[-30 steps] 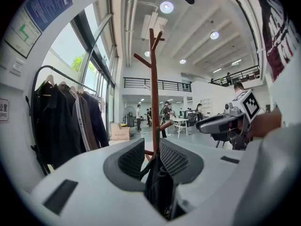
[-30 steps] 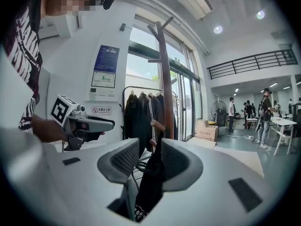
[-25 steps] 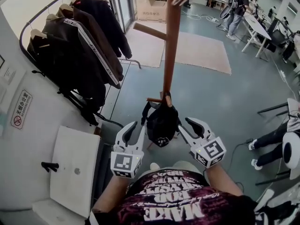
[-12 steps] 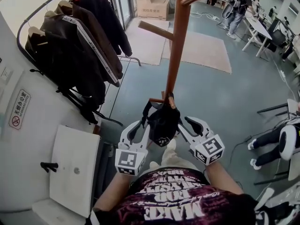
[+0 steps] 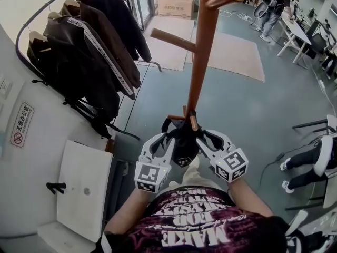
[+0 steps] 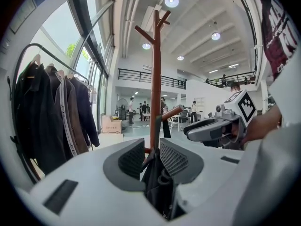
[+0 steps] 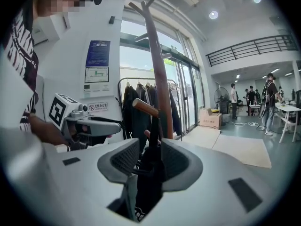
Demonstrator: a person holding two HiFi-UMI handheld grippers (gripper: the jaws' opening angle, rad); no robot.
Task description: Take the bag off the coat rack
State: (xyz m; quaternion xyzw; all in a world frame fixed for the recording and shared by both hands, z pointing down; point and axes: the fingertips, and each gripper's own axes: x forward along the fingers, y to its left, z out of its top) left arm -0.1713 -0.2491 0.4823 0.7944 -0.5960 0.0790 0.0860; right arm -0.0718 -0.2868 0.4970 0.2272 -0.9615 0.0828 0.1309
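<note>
A black bag hangs by its strap from a low peg of the brown wooden coat rack. My left gripper is on the bag's left side and my right gripper on its right, both just below the peg. In the left gripper view the narrow jaws of the left gripper pinch the bag's dark fabric, with the rack pole straight behind. In the right gripper view the right gripper has the bag filling the space between its pads.
A clothes rail with several dark jackets stands at the left. A white cabinet top is by my left side. A cardboard box and a rug lie beyond the rack. A seated person's legs are at the right.
Both grippers moved inward and up to the bag, and their jaws went from wide open to closed on it. The view has drawn closer to the rack.
</note>
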